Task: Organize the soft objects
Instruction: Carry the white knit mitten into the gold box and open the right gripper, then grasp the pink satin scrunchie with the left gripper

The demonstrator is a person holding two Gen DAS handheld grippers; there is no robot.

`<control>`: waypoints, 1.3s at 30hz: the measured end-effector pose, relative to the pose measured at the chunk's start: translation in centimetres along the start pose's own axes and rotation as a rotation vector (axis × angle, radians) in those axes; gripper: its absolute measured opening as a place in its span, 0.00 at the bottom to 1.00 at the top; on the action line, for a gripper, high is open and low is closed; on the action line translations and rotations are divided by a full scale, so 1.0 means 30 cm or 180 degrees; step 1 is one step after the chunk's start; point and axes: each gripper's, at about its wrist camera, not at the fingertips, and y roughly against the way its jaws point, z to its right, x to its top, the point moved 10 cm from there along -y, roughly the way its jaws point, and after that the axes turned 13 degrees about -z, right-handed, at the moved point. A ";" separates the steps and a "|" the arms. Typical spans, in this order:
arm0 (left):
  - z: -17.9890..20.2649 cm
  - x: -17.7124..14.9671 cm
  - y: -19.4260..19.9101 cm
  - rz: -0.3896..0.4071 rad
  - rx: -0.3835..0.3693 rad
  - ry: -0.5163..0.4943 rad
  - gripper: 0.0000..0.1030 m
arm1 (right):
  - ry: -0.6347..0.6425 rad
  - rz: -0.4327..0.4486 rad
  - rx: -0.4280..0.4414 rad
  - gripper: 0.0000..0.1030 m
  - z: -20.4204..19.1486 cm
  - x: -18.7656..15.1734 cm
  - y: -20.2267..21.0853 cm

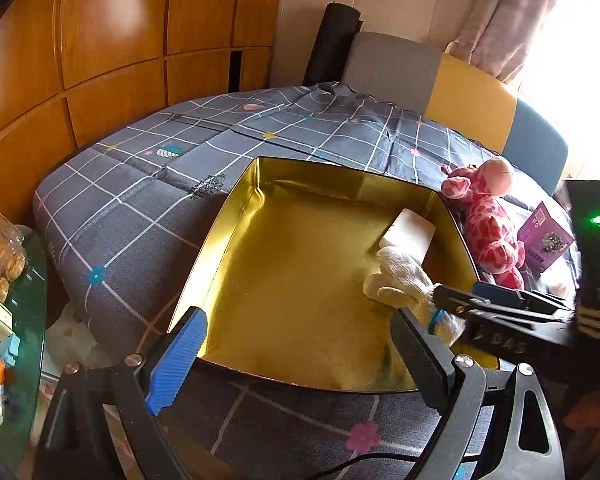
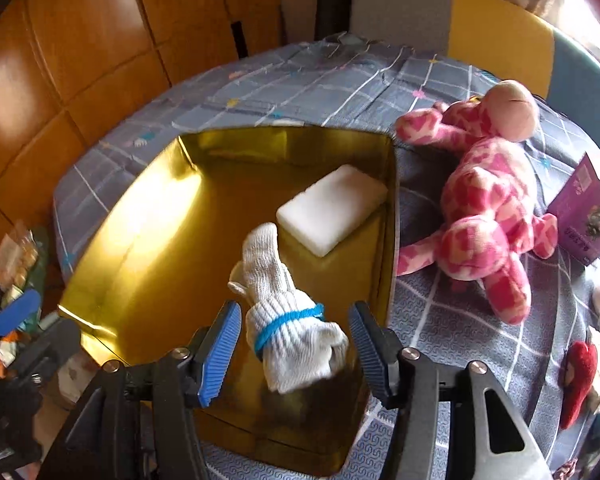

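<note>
A gold tin box [image 1: 236,208] [image 2: 148,208] sits open on the grey checked bedspread. Inside lie a white foam block [image 1: 410,232] [image 2: 332,208] and a rolled pair of white knit gloves [image 1: 400,280] [image 2: 288,320] tied with a blue band. My right gripper [image 2: 294,344] is open, its fingers either side of the gloves without touching; it also shows in the left wrist view [image 1: 456,304]. My left gripper [image 1: 300,356] is open and empty over the box's near rim. A pink giraffe plush [image 1: 488,220] [image 2: 492,200] lies right of the box.
A purple carton [image 1: 544,238] [image 2: 588,216] lies beyond the plush. A red heart plush [image 2: 578,380] and other small soft items lie at the right edge. A glass side table [image 1: 28,280] with snacks stands on the left. Wooden cabinets stand behind.
</note>
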 end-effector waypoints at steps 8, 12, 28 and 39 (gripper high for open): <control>0.025 0.003 0.019 0.0046 -0.0005 -0.0063 0.91 | -0.0061 0.0272 -0.0146 0.56 0.067 -0.052 0.134; 0.042 0.001 0.030 0.0072 0.0013 -0.0117 0.91 | -0.0052 0.0354 -0.0300 0.56 0.134 -0.109 0.191; 0.265 -0.004 0.073 0.0145 -0.0173 -0.0678 0.91 | -0.0356 0.0139 -0.0891 0.56 0.563 -0.466 0.358; 0.659 -0.042 0.067 0.0060 -0.0715 -0.1609 0.91 | -0.0837 -0.0389 -0.1354 0.56 0.893 -0.810 0.466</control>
